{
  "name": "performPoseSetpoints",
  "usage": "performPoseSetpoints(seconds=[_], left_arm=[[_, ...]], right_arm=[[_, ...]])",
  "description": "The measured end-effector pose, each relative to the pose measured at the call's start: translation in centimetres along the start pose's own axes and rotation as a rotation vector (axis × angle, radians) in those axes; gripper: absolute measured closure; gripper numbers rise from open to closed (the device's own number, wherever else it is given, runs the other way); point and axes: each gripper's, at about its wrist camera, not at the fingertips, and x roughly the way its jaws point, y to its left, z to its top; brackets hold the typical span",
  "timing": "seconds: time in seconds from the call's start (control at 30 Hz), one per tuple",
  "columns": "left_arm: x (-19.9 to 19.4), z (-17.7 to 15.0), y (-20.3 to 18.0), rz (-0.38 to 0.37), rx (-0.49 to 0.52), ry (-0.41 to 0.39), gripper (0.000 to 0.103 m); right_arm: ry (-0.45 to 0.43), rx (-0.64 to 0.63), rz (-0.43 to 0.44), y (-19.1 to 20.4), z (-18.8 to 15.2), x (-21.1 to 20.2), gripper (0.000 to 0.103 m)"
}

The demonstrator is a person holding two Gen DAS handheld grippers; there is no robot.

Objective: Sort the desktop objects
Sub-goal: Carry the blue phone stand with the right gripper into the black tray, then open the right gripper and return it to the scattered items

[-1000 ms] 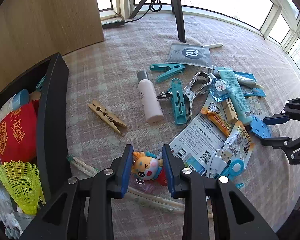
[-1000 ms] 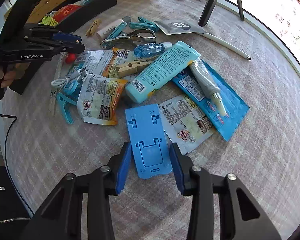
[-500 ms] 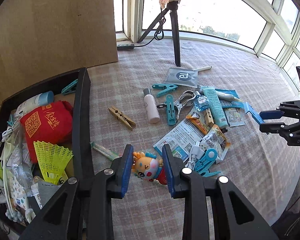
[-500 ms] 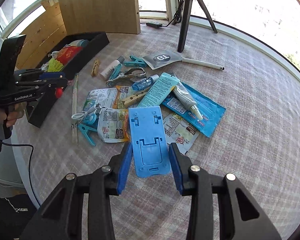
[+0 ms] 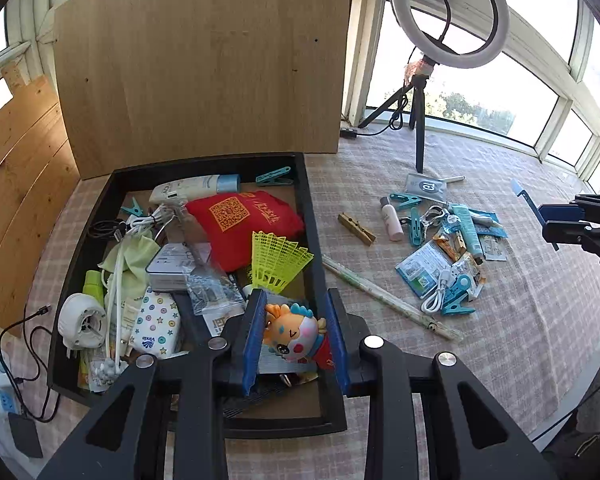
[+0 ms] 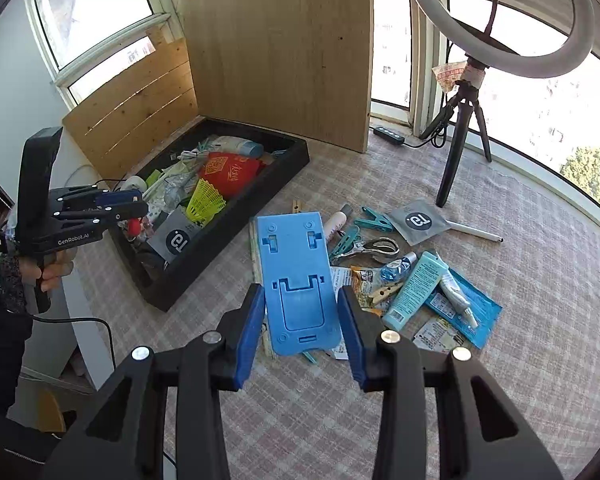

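My left gripper (image 5: 294, 338) is shut on a small cartoon doll (image 5: 296, 334) and holds it above the near right part of the black tray (image 5: 312, 216). The tray holds a red pouch (image 5: 240, 220), a yellow shuttlecock (image 5: 278, 258) and several other items. My right gripper (image 6: 302, 326) is shut on a blue phone stand (image 6: 296, 280), held above the table to the right of the tray (image 6: 236, 216). The left gripper also shows in the right wrist view (image 6: 140, 208), over the tray. The right gripper shows in the left wrist view (image 5: 550, 220).
A pile of loose items lies on the checked cloth: teal clips (image 6: 374, 220), a light blue tube (image 6: 414, 290), a white bottle (image 5: 392, 222), a wooden clothespin (image 5: 356, 229), snack packets (image 5: 428, 264). A ring light on a tripod (image 5: 420, 136) and a wooden board (image 5: 204, 64) stand behind.
Both grippers have risen well above the table. The left one has carried the doll leftward from the cloth to over the tray. The right one has lifted the blue stand.
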Motion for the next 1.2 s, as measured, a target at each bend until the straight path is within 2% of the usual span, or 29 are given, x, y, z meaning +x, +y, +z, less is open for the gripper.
performPoseSetpoints(seconds=[0.2,0.43,0.77,0.83,0.87,0.93,1.07,1.2], left_arm=[[-0.8,-1.1,4.5,0.027,-0.033,0.000,0.075],[-0.7,-1.2,8.4,0.033,-0.052,-0.005,0.075],[0.2,-0.4,12.9,0.032,-0.092,-0.010,0.074],[0.7,0.0,13.3,0.058,-0.104,-0.005,0.071],[0.9,0.2,13.6,0.081,-0.115,0.002,0.064],[1.1,0.4,14.1,0.109,-0.142,-0.001,0.059],[0.7,0.5,14.7,0.114,-0.161,-0.023,0.060],[0.4,0.5,14.6,0.107,-0.157,-0.026,0.061]], right_arm=[[-0.004,-0.045,0.022,4.7,4.9,3.7,0.066],[0.011,-0.098,-0.017,8.8,11.2,9.6,0.066],[0.033,-0.131,-0.042,10.5,16.6,15.9,0.066],[0.017,-0.136,-0.054,10.7,17.2,16.4,0.065],[0.007,-0.135,-0.062,10.7,17.4,16.5,0.057],[-0.013,-0.134,-0.076,10.7,17.8,16.8,0.038],[-0.021,-0.097,-0.040,9.8,18.0,16.5,0.038],[-0.025,-0.083,-0.048,8.6,17.6,15.4,0.038]])
